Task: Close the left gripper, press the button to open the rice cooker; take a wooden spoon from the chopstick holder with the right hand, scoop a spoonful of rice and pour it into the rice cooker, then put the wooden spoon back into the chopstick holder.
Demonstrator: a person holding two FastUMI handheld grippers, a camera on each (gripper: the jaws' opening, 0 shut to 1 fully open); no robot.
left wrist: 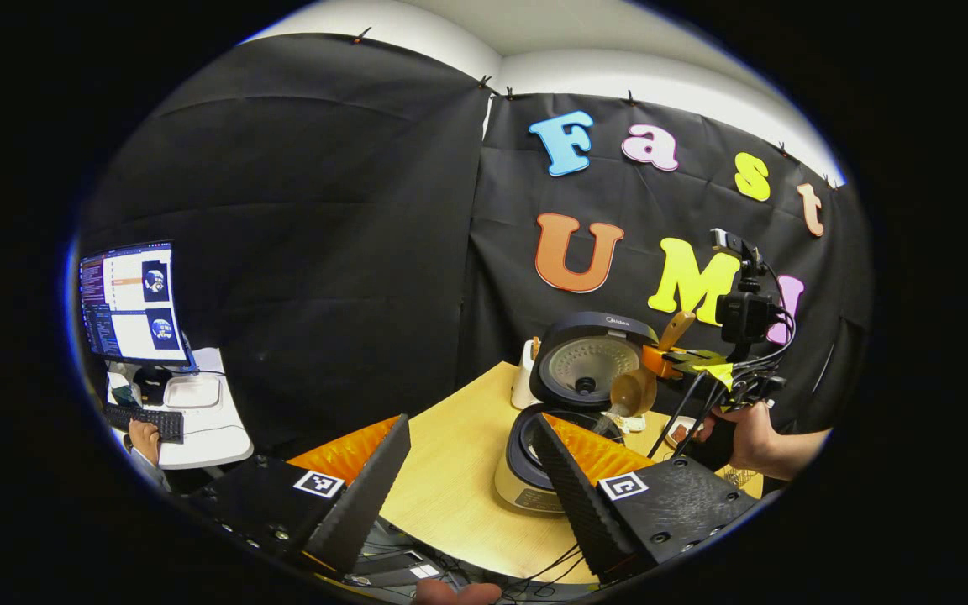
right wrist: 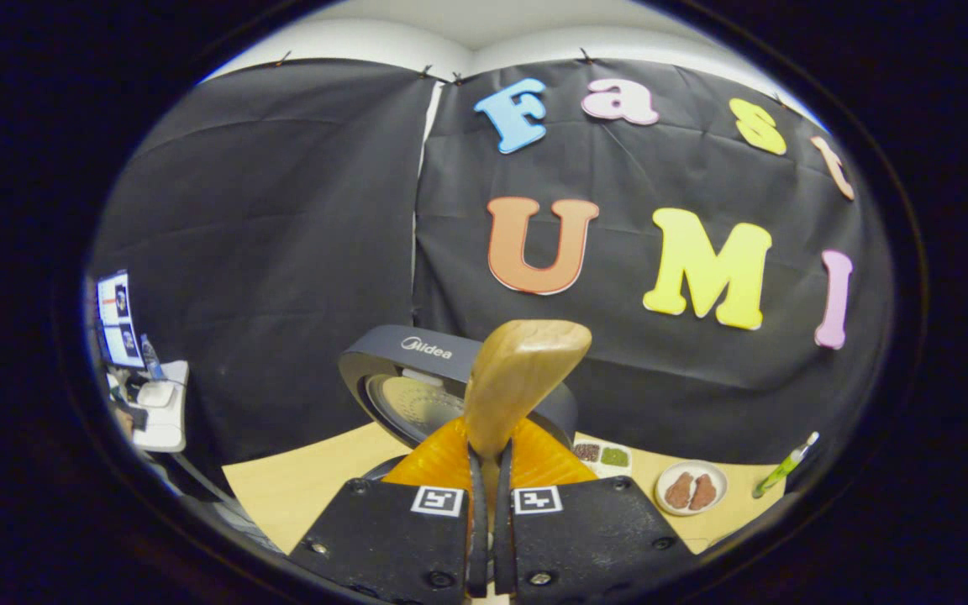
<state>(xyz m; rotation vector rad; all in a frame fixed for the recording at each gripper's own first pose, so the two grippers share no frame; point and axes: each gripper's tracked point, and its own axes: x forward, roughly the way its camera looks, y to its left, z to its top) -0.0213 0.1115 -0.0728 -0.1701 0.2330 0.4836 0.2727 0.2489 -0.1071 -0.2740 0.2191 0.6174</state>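
I am reading the right gripper (right wrist: 488, 504) first: its 2 fingers are pinching nearly together on the wooden spoon (right wrist: 522, 378), both pressing on the handle, which is rising out of the clamp toward the camera. In the left gripper view the same spoon (left wrist: 639, 382) is tipping bowl-down over the open rice cooker (left wrist: 547, 445), held by the right gripper (left wrist: 686, 361) with a hand (left wrist: 753, 437) behind it. I judge the pour is under way or just finishing; I cannot tell whether rice is in the bowl.

The left gripper (left wrist: 471, 470) is hanging with its 2 fingers spread wide apart, gripping nothing, near the front of the cooker, above the wooden table (left wrist: 459, 470).

Handling, as judgement: the spoon is looking light, stiff and smooth, so it could pivot between the fingers if squeezed loosely. I am taking it mid-handle, which gives leverage for tilting but leaves the bowl end swinging. The cooker lid (right wrist: 417, 386) is standing raised on its hinge and should need no support.

Writing: the lid is carrying the brand "Midea" (right wrist: 427, 348), legible in the right gripper view. Each finger is wearing a square black-and-white marker.

Farther out: a sectioned dish of grains (right wrist: 603, 455) is sitting just beside the cooker, then a small plate (right wrist: 691, 487) with 2 brown pieces, and a green-tipped item (right wrist: 780, 470) that I cannot identify. The chopstick holder (left wrist: 526, 374) seems to be the pale container behind the cooker; I am not certain.
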